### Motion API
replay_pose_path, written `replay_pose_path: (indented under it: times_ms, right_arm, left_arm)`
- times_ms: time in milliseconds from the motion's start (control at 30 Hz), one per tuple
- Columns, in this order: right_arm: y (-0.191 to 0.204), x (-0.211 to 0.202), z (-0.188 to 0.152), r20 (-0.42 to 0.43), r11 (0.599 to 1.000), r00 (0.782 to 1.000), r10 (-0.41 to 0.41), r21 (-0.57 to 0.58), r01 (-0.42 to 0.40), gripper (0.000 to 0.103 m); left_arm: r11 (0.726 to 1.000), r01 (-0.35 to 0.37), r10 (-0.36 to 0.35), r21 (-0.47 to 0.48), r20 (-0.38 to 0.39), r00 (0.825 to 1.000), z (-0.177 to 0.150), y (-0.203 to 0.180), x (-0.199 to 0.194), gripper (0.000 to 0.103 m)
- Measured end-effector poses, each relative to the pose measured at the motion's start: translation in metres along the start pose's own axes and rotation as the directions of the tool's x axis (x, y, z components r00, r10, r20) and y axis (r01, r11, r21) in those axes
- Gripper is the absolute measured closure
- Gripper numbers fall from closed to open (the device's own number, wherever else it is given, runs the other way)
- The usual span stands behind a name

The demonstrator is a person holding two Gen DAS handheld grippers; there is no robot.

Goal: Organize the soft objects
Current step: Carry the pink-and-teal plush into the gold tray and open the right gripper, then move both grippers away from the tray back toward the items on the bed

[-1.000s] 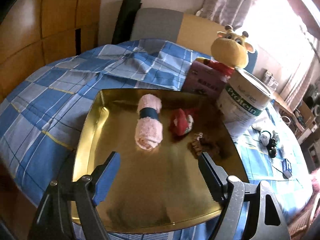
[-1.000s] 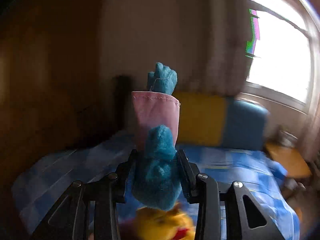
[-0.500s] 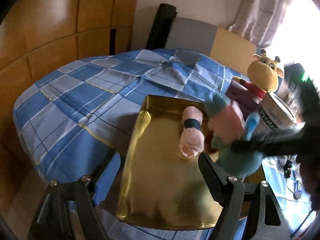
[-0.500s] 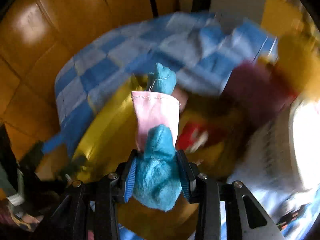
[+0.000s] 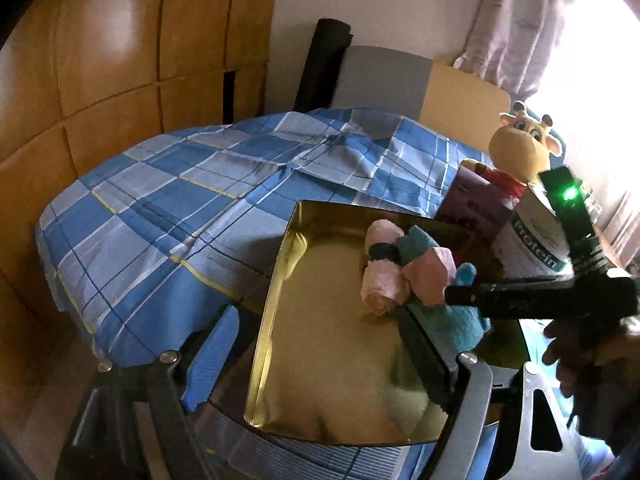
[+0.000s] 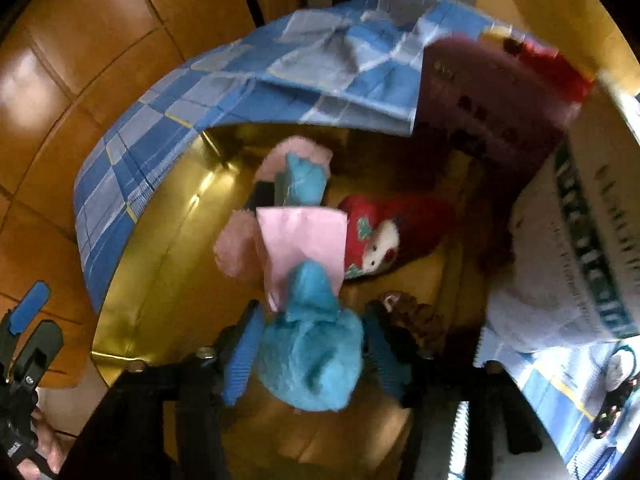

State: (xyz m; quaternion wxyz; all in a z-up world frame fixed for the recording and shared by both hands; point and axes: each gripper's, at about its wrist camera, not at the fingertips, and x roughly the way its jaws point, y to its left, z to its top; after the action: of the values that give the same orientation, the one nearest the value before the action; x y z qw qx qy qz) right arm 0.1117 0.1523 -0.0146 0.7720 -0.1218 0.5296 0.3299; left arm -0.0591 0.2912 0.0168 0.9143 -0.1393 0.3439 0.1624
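Observation:
A gold tray (image 5: pixel 320 380) lies on a blue plaid cloth (image 5: pixel 180 208). In it rest a rolled pink towel with a dark band (image 5: pixel 382 276), a red plush (image 6: pixel 384 232) and a small brown plush (image 6: pixel 416 312). My right gripper (image 6: pixel 312 320) points down into the tray. Its jaws are opening, and a blue plush toy with a pink cloth (image 6: pixel 312 352) sits between them, beside the towel. The pads stand just off the toy's sides. My left gripper (image 5: pixel 320 352) hangs open over the tray's near left edge with nothing between its fingers.
A white protein can (image 5: pixel 536 244), a maroon box (image 5: pixel 476 208) and a yellow giraffe plush (image 5: pixel 520 148) stand behind the tray on the right. Wooden wall panels (image 5: pixel 112 60) rise at the left. A person's hand (image 5: pixel 580 352) holds the right gripper.
The right gripper dropped from high in the air into the tray with the blue toy, and its jaws have widened. The left gripper drew back slightly toward the tray's left edge.

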Motion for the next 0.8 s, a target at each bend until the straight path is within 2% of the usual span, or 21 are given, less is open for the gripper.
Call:
replay_pose_path:
  times_ms: [300,567,800]
  right_arm:
    - [-0.011,-0.049,-0.013,0.127,1.0,0.992,-0.012,0.026,0.009,0.036]
    - [-0.03,-0.081,-0.041,0.193,0.999,0.981,-0.033,0.043,0.025,0.036]
    - [-0.072,-0.114,-0.075,0.245,0.991,0.965,-0.091,0.118,0.064,0.036]
  left_arm:
    - [0.998,0.018,-0.018,0.053,0.007,1.0,-0.004,-0.018,-0.008,0.02]
    - [0.993,0.048,-0.048,0.111,0.002,0.999,-0.009,-0.04,-0.012,0.02]
    - [0.974,0.112,-0.11,0.195,-0.018,0.994,-0.016,-0.07,-0.016,0.02]
